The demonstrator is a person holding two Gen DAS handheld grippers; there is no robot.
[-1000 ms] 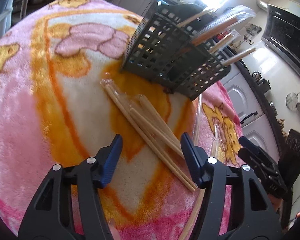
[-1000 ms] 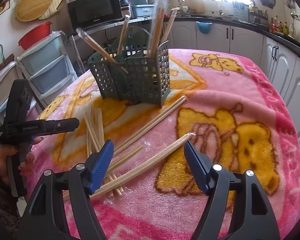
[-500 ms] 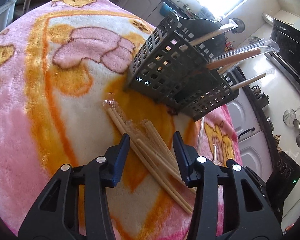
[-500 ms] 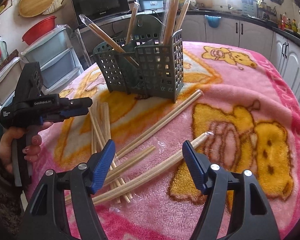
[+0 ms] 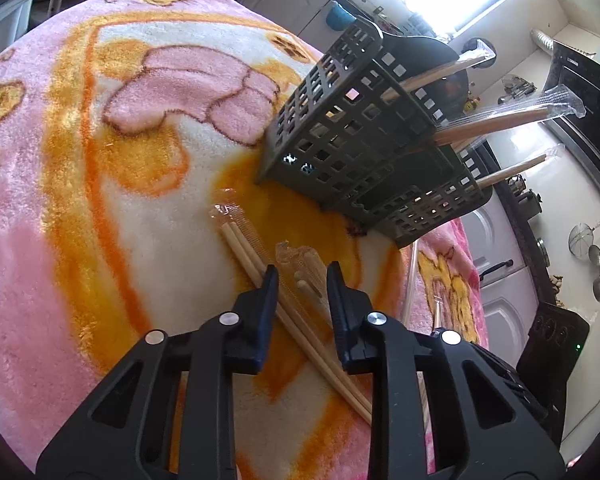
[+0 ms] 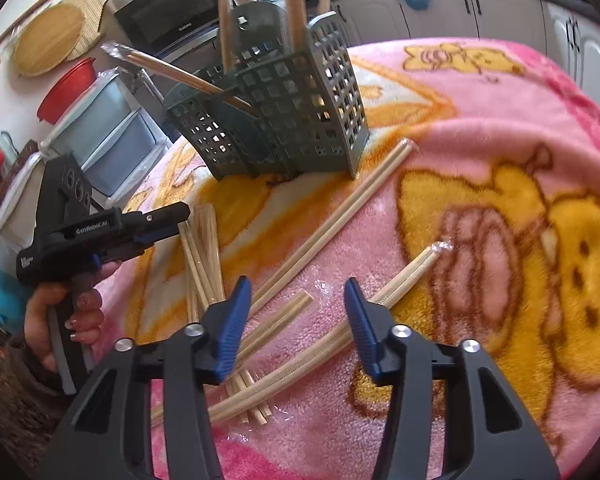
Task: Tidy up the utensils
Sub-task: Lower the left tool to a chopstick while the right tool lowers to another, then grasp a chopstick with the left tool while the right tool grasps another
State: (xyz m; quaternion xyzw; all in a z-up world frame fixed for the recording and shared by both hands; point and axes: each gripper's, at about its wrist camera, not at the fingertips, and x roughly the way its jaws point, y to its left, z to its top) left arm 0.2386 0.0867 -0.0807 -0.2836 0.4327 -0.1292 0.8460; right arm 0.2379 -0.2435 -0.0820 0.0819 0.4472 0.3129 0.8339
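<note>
Pink fleece blanket point(image 6: 500, 92) covered the table; everything sat on it. Dark slotted caddy point(image 6: 300, 112) stood upright toward the far edge, with several wrapped chopstick pairs point(image 5: 496, 122) already standing in its compartments, leaning outward. Likely those were the sorted ones.

Loose chopsticks lay scattered on the near half of the blanket, between caddy and near edge. They crossed one another in a fan, which probably made single picks awkward.

Left gripper point(image 5: 302, 276) pointed down at a wrapped bundle point(image 5: 304, 268) lying beside a long bare pair point(image 5: 256, 264). Its jaws were closing, narrow gap left, the bundle's end between them; pads did not look pressed on it yet. The bare pair ran under the left pad, so it might get pinched along with the bundle.

Right gripper point(image 6: 296, 304) hovered over the crossed pile near the near edge. Jaws closing but spread wide; a short wrapped pair point(image 6: 284, 316) lay below the gap, and a long curved wrapped pair point(image 6: 404, 276) passed beside the right pad. Nothing gripped.

Another long pair point(image 6: 352, 208) lay apart, one end near the caddy's base. The person's hand point(image 6: 68, 316) on the left gripper's handle showed at the left edge.

Around: microwave point(image 6: 172, 20), stacked plastic drawers point(image 6: 112, 140), red basin point(image 6: 66, 88), white cabinets. None in the way. The leaning sticks in the caddy could obstruct drops into it.
</note>
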